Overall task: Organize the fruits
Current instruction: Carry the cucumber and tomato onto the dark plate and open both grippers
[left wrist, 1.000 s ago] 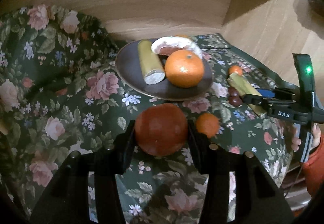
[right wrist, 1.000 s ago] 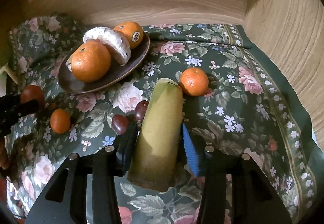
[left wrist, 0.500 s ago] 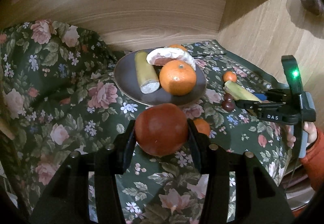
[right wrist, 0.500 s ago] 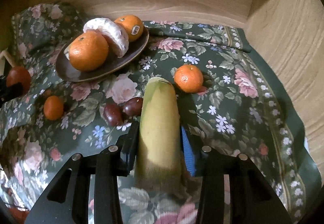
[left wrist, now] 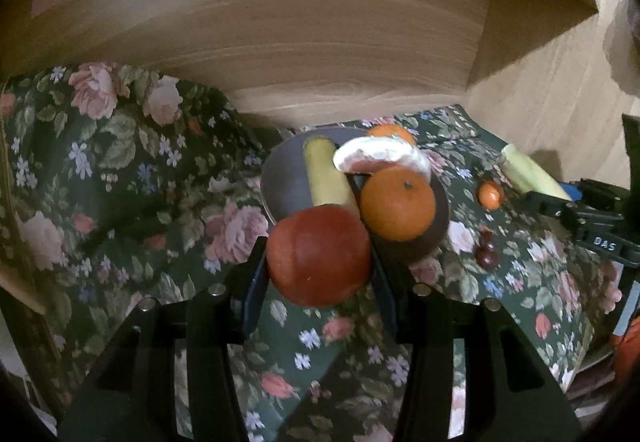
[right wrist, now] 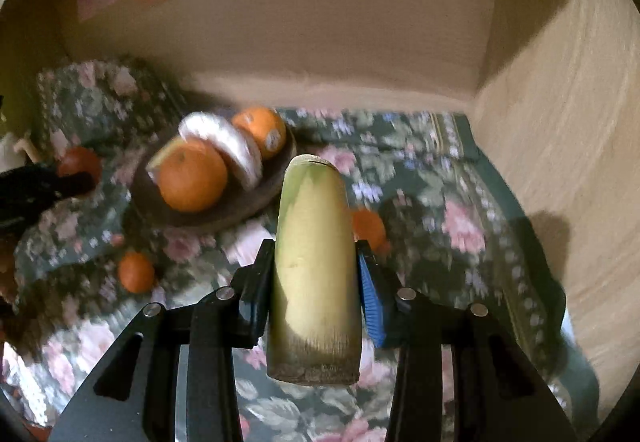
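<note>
The left gripper (left wrist: pixel 320 266) clamps the red fruit (left wrist: pixel 319 255) just before the plate (left wrist: pixel 280 182); the right gripper (right wrist: pixel 316 274) clamps the banana piece (right wrist: pixel 314 274) right of it; lower each gently into bare plate space, clear of its 2 oranges.

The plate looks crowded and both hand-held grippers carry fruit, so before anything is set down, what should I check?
1. Left hand-held gripper shut on the red fruit: ok.
2. Right hand-held gripper shut on the banana piece: ok.
3. Free room on the plate: ok on its near-left part only; another banana piece, a large orange and a peeled segment fill the rest.
4. Both fruits lifted clear of the cloth: ok.
5. Stability of the plate pile: cannot tell.
</note>
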Demonstrator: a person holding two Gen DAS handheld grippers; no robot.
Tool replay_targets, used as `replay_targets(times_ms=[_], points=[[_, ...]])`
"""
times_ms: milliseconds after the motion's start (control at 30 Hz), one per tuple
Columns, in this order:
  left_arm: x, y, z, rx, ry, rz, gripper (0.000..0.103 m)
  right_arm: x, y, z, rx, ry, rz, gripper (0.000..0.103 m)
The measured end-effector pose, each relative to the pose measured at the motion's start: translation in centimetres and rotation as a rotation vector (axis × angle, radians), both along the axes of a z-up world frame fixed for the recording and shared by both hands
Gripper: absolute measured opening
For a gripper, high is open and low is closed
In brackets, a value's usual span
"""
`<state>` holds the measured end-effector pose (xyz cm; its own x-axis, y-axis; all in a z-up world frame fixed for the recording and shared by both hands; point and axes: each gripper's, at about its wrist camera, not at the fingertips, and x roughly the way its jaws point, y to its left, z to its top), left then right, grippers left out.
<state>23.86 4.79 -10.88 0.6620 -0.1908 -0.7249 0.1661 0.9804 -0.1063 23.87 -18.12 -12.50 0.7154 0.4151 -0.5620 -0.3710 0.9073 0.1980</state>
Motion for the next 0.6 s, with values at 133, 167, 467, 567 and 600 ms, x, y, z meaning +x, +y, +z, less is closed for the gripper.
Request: replay_targets(times_ms=[133, 167, 467, 567, 600], points=[[1.5, 0.1, 0.1, 0.019, 0.006, 0.015, 0.048, 1.0, 1.2, 1.4, 0.012, -0.037, 0.026, 0.036], [1.9, 0.1, 0.1, 0.019, 0.009, 0.017, 0.048, 1.3, 1.5, 1.7, 0.016, -0.041, 0.036, 0.036], [5.9, 0.3, -1.5, 0.028, 0.058, 0.007, 0.048, 4.8, 5.2, 3.1, 0.030, -0.072, 0.111, 0.036], [7.0, 0.3, -2.0, 0.030, 0.069, 0.003, 0.048, 5.5, 5.9, 3.0, 0.041, -0.059, 0.130, 0.036], [7.4, 0.4, -2.2, 0.029, 0.075, 0.002, 0.048, 5.8, 6.2, 3.0, 0.044, -0.057, 0.143, 0.036]])
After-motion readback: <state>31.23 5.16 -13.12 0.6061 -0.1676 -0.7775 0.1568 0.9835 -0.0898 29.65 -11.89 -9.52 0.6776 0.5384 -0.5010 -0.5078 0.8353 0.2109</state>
